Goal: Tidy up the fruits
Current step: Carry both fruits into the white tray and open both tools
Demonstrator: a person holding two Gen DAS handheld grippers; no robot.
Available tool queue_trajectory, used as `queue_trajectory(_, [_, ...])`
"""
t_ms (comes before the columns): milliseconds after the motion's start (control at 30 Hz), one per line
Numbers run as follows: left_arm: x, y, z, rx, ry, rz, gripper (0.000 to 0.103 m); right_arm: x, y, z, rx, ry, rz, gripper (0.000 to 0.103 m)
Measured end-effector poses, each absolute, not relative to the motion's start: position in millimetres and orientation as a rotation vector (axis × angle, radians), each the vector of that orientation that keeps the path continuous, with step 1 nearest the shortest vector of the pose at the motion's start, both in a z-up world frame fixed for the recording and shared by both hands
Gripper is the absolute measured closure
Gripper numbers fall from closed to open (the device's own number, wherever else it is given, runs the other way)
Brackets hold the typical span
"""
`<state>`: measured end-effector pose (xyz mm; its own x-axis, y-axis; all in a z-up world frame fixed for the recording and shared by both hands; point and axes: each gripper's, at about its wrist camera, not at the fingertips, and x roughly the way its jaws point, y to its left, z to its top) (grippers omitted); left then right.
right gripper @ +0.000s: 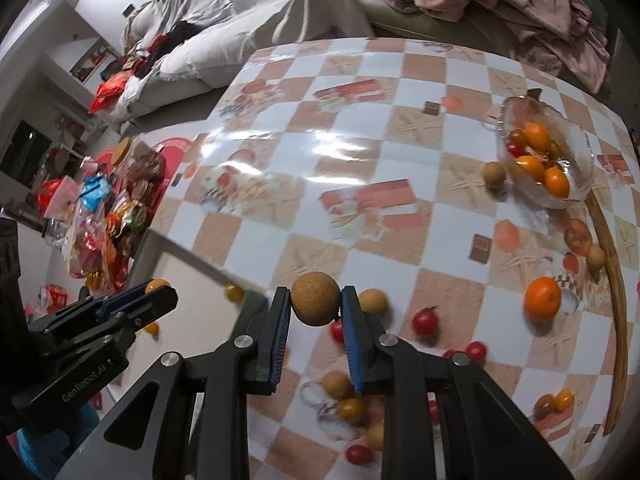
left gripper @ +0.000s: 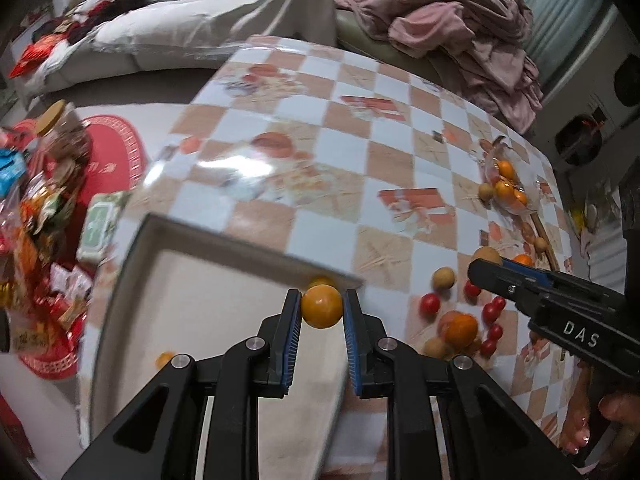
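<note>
Left wrist view: I am holding the left tool (left gripper: 322, 306) at lower centre, its blue pads pinching a small orange fruit (left gripper: 322, 306) over the far corner of a shallow white tray (left gripper: 160, 236). Another small orange fruit (left gripper: 164, 359) is lying inside the tray at lower left. Right wrist view: I am gripping a round tan fruit (right gripper: 315, 298) in the right tool (right gripper: 315, 300), above the checkered table (right gripper: 340, 152). Red cherry tomatoes (right gripper: 425, 321) and a tangerine (right gripper: 543, 298) are sitting scattered at lower right. A glass bowl (right gripper: 576, 140) at upper right is holding more orange fruits.
</note>
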<state>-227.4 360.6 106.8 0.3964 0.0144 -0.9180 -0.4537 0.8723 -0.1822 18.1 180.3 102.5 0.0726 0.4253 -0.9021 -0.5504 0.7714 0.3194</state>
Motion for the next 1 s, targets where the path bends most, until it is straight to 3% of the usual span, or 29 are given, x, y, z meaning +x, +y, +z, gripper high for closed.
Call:
queue_trajectory(333, [-275.7, 405.8, 90.5, -0.455, 1.149, 0.404, 0.081, -24.9, 230.2, 106.4, -0.177, 1.324, 0.822, 0.075])
queue_trajectory(1000, [-248.5, 450.7, 23.5, -0.368, 1.250, 0.371, 0.081, -81.5, 306.5, 41.4, -0.372, 1.401, 0.934, 0.075])
